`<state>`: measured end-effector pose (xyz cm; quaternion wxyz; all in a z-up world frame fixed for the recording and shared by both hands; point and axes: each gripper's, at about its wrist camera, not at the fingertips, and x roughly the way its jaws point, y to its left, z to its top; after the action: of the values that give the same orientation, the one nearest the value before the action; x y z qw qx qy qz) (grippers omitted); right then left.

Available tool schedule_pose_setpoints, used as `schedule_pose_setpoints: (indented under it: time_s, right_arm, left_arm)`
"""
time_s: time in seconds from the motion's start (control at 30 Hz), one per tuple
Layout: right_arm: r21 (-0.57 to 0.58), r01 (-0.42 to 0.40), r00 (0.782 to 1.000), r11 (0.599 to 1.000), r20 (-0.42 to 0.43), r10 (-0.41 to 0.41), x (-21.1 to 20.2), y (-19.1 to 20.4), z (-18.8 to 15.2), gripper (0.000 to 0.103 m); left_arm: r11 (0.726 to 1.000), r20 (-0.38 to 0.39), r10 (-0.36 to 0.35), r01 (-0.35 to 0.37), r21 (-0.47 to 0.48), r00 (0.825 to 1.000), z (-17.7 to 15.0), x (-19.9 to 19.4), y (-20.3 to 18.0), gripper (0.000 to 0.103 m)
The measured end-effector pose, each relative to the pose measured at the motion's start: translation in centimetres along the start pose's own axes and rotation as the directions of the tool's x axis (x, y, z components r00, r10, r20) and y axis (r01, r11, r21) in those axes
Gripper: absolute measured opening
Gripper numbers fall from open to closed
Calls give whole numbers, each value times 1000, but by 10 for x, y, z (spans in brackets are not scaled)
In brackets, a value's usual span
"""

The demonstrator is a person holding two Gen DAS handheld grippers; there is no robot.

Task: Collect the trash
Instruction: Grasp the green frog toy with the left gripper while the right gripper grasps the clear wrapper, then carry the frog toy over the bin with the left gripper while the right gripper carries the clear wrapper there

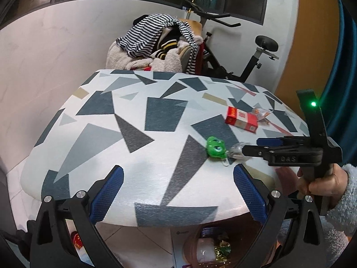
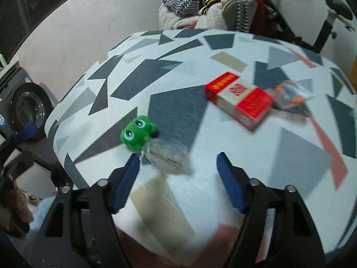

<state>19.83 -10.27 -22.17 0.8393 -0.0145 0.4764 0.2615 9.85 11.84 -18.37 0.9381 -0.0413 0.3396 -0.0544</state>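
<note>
Little looks collected yet — the trash is all on the patterned table [image 1: 93, 134]. The right gripper [image 2: 177, 163] comes in with its jaws apart, nothing clamped; the clear plastic wrapper [image 2: 166, 156] lies just ahead of its tips, between them, beside a green frog toy [image 2: 137, 134]. Farther out sit the red box [image 2: 239, 100] and, touching it, another crinkled wrapper [image 2: 290, 96]. The left gripper [image 1: 178, 181] hangs wide apart and empty over the near edge, above a bin [image 1: 191, 248] — I'd guess that's where it all goes.
</note>
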Motion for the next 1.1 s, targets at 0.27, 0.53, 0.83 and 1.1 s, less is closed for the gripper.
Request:
schedule_pose_setpoints:
  time_s: [0.27, 0.53, 0.83, 1.1]
  right_arm:
    - [-43, -29, 999, 999, -23, 28, 9, 7, 0, 39]
    - [-17, 67, 994, 998, 82, -65, -32, -20, -17, 36]
    - [108, 127, 982, 986, 128, -141, -80, -70, -38, 36]
    - [172, 136, 975, 976, 150, -163, -106, -92, -59, 36]
  left_arm:
    - [1000, -24, -7, 7, -12, 1000, 1, 13, 5, 96]
    - [996, -57, -82, 84, 32, 995, 16, 48, -30, 89]
    - [986, -183, -116, 135, 93, 976, 39, 126, -73, 76]
    - [983, -248, -64, 104, 152, 967, 35, 149, -84, 32]
